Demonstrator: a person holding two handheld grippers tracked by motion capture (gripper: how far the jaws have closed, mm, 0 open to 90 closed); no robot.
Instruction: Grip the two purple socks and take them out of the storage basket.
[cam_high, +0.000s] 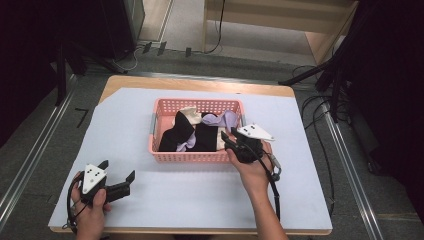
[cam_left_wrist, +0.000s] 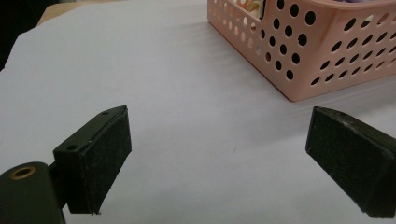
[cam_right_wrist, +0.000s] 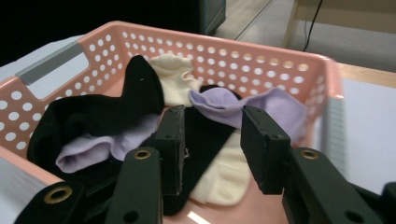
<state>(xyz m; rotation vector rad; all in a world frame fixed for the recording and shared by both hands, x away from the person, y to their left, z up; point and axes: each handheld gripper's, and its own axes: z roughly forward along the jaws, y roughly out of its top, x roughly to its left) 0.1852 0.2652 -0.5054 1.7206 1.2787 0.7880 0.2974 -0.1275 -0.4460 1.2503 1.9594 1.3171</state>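
A pink perforated basket (cam_high: 190, 156) stands mid-table and holds several socks: a black sock (cam_high: 176, 135), a purple sock (cam_high: 222, 119) and a cream sock (cam_high: 188, 115). My right gripper (cam_high: 227, 140) reaches over the basket's front right corner. In the right gripper view it (cam_right_wrist: 212, 140) is open, with its jaws just above a black sock (cam_right_wrist: 93, 112), a cream sock (cam_right_wrist: 224, 175) and a purple sock (cam_right_wrist: 261, 105), gripping none. My left gripper (cam_high: 118, 170) rests open on the sheet at the front left. In its own view the gripper (cam_left_wrist: 219, 149) stands wide apart, short of the basket (cam_left_wrist: 317, 51).
A white sheet (cam_high: 200, 195) covers most of the wooden table (cam_high: 150, 81). Bare sheet lies left, right and in front of the basket. Cables (cam_high: 320, 130) and dark stand legs (cam_high: 320, 75) sit on the floor to the right, beyond the table edge.
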